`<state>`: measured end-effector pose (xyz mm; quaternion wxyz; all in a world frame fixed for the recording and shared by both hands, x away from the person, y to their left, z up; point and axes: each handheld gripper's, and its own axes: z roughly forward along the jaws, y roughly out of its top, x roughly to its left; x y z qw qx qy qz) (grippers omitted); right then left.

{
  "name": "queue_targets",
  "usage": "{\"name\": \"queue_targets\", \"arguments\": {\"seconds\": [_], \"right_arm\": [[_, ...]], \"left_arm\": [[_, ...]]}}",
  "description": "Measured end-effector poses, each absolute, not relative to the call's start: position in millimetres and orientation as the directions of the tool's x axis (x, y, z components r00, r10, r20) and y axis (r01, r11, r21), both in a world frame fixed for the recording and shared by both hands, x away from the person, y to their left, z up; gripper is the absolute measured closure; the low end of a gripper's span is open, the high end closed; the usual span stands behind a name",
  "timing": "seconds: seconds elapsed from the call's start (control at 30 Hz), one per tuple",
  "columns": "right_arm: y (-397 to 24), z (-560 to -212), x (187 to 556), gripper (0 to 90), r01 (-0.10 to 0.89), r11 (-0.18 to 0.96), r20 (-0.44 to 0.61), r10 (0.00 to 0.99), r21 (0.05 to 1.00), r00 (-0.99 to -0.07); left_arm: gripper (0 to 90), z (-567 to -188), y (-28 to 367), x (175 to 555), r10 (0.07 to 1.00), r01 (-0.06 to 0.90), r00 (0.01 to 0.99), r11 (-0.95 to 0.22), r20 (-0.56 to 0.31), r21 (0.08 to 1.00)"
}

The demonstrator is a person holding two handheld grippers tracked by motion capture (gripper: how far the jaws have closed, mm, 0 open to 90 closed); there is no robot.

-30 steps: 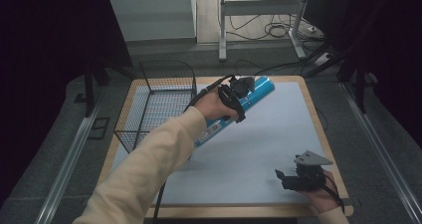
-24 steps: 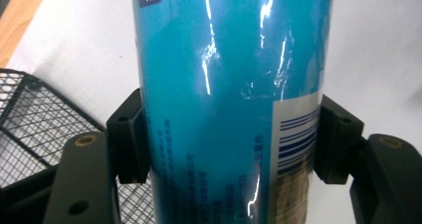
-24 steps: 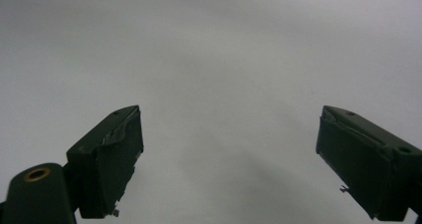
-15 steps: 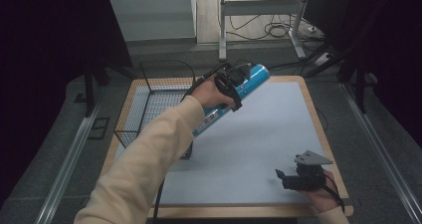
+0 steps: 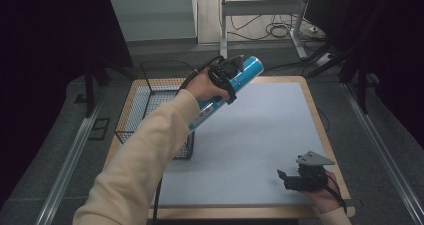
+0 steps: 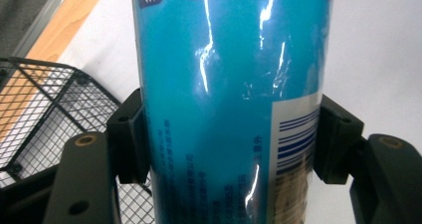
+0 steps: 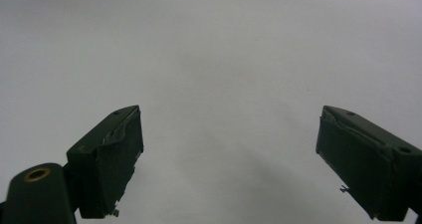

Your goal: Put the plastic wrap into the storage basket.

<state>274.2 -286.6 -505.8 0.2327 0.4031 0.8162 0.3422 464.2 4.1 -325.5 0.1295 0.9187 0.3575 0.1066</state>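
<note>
A long blue cylindrical can (image 5: 248, 70) with white print hangs tilted in the air over the back left of the table, its top end up and to the right. My left gripper (image 5: 225, 80) is shut on the blue can (image 6: 234, 84), its two black pads (image 6: 130, 134) pressed against both sides. Near the table's front right corner my right gripper (image 5: 290, 179) rests low over the grey mat, open, with nothing between its fingers (image 7: 112, 154) in the right gripper view.
A black wire basket (image 5: 150, 115) stands at the table's left side, just below and left of the can; its mesh (image 6: 45, 114) is also visible in the left gripper view. A grey mat (image 5: 260, 135) covers the wooden table. Cables and a metal stand lie on the floor beyond.
My left gripper has lifted the blue can off the mat and carried it up and toward the back. The right gripper has stayed in place.
</note>
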Motion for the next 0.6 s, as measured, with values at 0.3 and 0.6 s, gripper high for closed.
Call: {"name": "queue_targets", "arguments": {"seconds": [0.3,0.6], "right_arm": [[-286,-506,274,11.6,0.501,0.443,-0.105,0.817,0.744,-0.567],[-286,-506,274,11.6,0.500,0.446,-0.109,0.817,0.743,-0.567]], "left_arm": [[31.3,-320,19,470,0.699,0.645,0.707,-0.699,0.107,0.310],[31.4,-320,35,481,0.736,0.678,0.665,-0.665,0.123,0.313]]}}
